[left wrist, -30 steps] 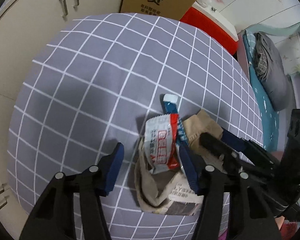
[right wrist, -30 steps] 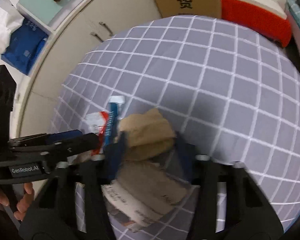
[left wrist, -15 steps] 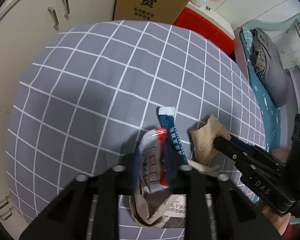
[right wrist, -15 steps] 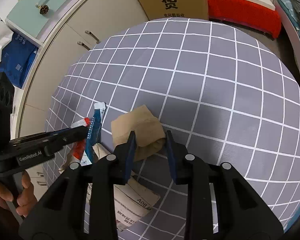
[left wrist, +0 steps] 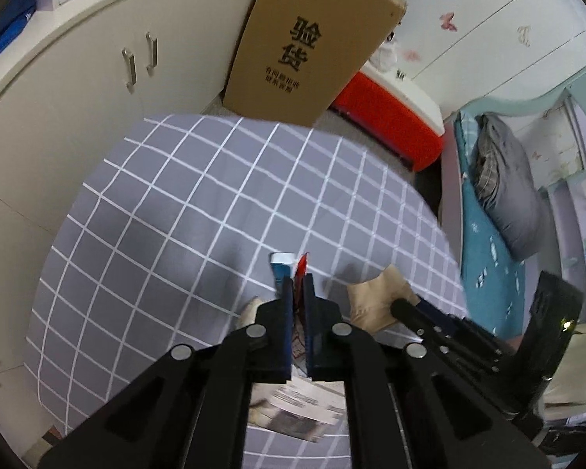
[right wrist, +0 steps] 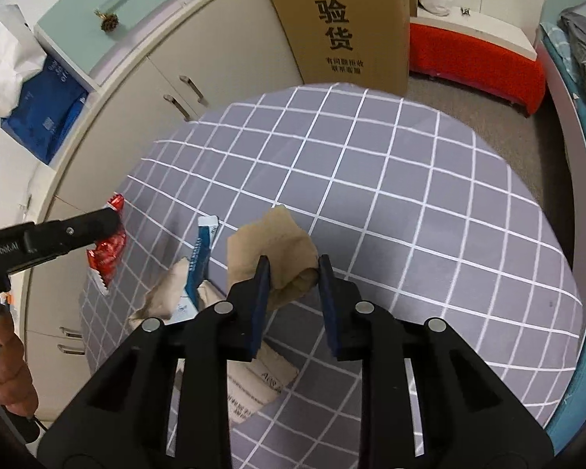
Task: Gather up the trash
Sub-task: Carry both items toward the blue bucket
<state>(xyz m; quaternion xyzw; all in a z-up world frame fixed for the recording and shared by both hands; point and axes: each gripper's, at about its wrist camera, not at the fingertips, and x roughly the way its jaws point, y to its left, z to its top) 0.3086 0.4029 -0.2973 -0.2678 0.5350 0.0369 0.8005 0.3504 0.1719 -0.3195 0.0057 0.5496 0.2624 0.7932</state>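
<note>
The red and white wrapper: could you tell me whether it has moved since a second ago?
Yes. The left gripper has shut on the red and white wrapper and lifted it off the pile; the blue sachet remains on the checked cloth.

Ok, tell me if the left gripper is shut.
Shut: the left gripper pinches the red wrapper, lifted off the checked cloth.

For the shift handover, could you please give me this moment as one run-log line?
left hand-held gripper: shut on red snack wrapper | right hand-held gripper: closing on tan crumpled paper | blue sachet: on checked cloth
</note>
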